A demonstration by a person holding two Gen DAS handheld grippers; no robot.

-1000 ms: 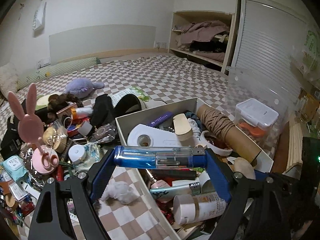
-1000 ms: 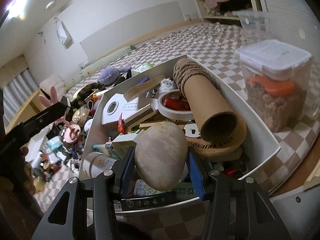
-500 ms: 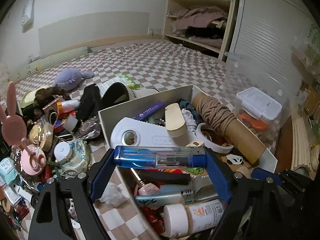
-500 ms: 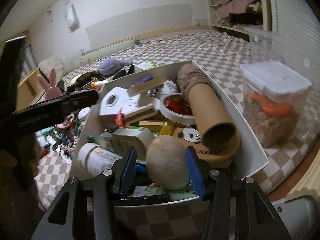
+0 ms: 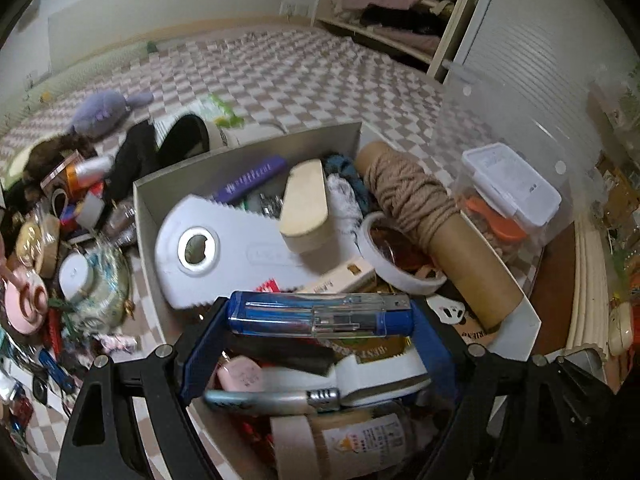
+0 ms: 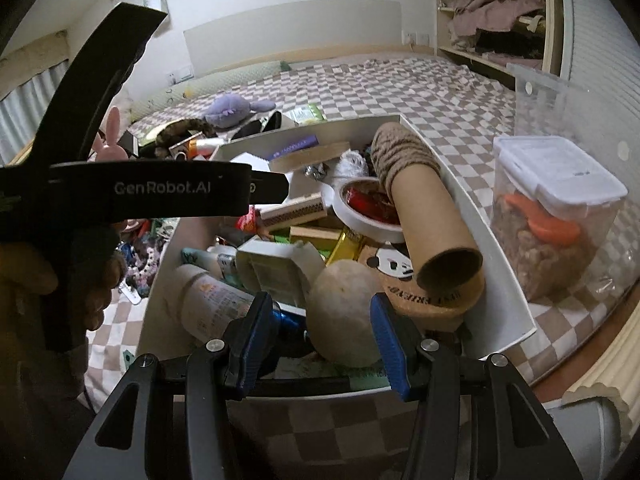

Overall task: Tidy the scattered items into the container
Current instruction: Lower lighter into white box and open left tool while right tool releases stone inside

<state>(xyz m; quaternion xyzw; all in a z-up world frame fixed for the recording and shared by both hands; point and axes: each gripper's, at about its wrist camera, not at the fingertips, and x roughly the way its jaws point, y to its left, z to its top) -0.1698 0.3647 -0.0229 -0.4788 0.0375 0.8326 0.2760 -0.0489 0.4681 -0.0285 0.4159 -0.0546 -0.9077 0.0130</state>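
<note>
1. the left gripper [image 5: 320, 316] stands wide, its blue pads clamped on the two ends of a blue and clear lighter [image 5: 320, 315] held crosswise.
2. that lighter hangs over the near end of the white container [image 5: 248, 160], above a pink case and a labelled bottle [image 5: 360, 440].
3. the right gripper [image 6: 320, 322] is part-way closed, its pads against the sides of a round beige stone [image 6: 344, 312].
4. the stone sits low inside the container's near end, beside a cardboard tube [image 6: 436, 232] wound with twine.
5. loose clutter [image 5: 60, 240] lies on the checked cloth left of the container.
</note>
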